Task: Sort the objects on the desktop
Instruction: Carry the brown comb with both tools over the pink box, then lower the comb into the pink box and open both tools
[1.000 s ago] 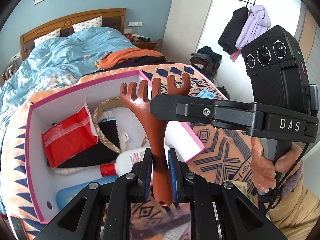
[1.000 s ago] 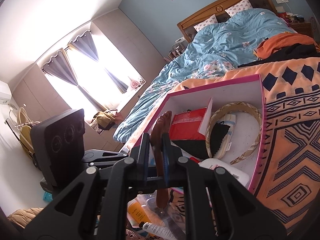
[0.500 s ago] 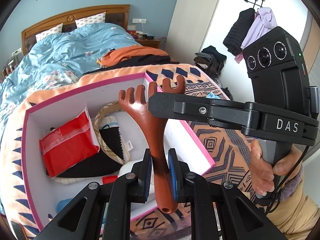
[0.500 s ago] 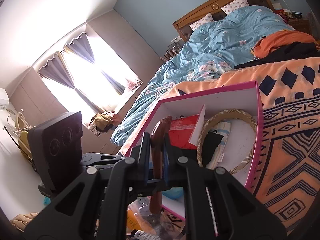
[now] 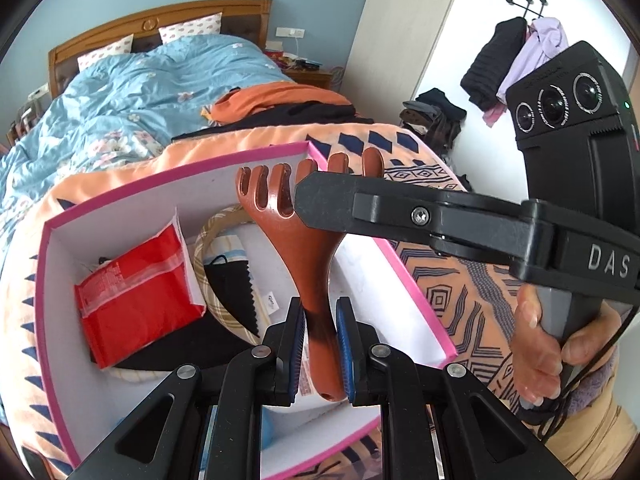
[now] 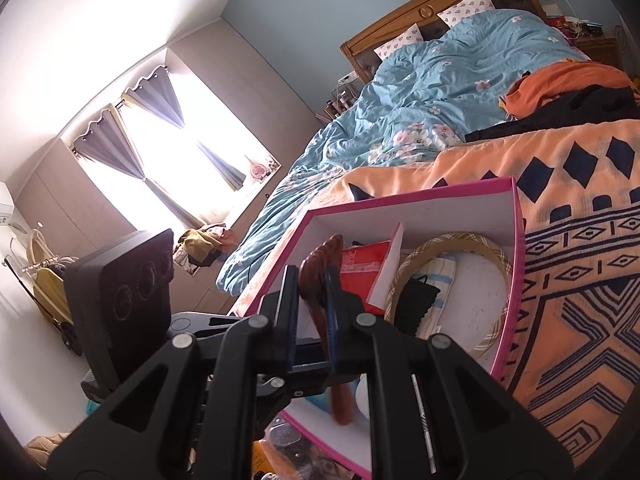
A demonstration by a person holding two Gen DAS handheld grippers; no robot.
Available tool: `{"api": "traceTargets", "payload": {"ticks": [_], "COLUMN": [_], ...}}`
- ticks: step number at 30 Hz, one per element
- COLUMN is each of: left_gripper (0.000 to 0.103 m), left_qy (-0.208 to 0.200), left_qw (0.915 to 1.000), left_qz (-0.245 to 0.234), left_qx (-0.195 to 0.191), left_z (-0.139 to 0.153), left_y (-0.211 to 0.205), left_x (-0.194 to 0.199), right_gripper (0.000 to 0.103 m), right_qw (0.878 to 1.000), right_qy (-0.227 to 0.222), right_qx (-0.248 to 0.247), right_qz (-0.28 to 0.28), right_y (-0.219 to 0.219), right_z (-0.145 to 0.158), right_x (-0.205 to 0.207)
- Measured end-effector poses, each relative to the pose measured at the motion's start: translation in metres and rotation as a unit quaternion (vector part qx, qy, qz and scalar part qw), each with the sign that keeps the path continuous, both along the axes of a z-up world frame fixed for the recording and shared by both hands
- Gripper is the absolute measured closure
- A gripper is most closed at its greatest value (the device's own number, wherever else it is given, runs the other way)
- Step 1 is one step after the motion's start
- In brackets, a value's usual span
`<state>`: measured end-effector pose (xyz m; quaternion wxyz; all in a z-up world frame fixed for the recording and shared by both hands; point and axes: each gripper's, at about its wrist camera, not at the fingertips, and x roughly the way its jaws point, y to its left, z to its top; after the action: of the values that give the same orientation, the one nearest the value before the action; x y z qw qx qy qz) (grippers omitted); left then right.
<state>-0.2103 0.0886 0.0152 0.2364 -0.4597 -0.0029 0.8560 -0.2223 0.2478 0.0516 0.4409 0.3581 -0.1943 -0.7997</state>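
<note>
A: What have the jaws got?

B: The left gripper (image 5: 320,350) is closed on the handle of a reddish-brown wooden massage rake with curved prongs (image 5: 308,248); its blue pads press the handle from both sides. The right gripper (image 6: 312,312) is clamped nearly shut on the same rake (image 6: 320,280), near the pronged head, coming in from the side.

A: So both hold one thing?

B: Yes. In the left wrist view the right gripper's black finger (image 5: 360,208) crosses the prongs, and a hand (image 5: 536,344) grips its handle at the right.

A: Where is the rake?

B: In the air over the white cardboard box with a pink rim (image 5: 40,280), handle end lowest. How high above the box floor, I cannot tell through the fisheye.

A: What is in the box?

B: A red plastic packet (image 5: 136,304) behind a white divider, a beige plaid headband (image 6: 476,248), and a black cloth (image 6: 412,308) on a striped pouch; a white bottle is probably under the handle, mostly hidden.

A: And around it?

B: The box lies on an orange blanket with navy geometric patterns (image 6: 580,320), beside a blue floral duvet (image 6: 432,88) on the bed.
</note>
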Motion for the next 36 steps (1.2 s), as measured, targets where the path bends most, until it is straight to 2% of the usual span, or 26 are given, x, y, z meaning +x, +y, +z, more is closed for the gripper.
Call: {"api": "traceTargets", "payload": {"ticks": [32, 36], "left_gripper": [0.088, 0.088], "left_qy": [-0.045, -0.056], "left_qw": [0.9986, 0.9978], "left_qz": [0.028, 0.034], "left_qx": [-0.004, -0.002], "left_z": [-0.030, -0.035], "left_y": [-0.003, -0.006], "left_x": [-0.045, -0.051], "right_gripper": [0.089, 0.089], "right_qw": [0.997, 0.997], "right_qy": [-0.019, -0.019], "right_qx": [0.074, 0.072], "right_qz": [-0.014, -0.018], "right_y": [-0.020, -0.019], "right_z": [-0.026, -0.026], "right_x": [-0.039, -0.043]}}
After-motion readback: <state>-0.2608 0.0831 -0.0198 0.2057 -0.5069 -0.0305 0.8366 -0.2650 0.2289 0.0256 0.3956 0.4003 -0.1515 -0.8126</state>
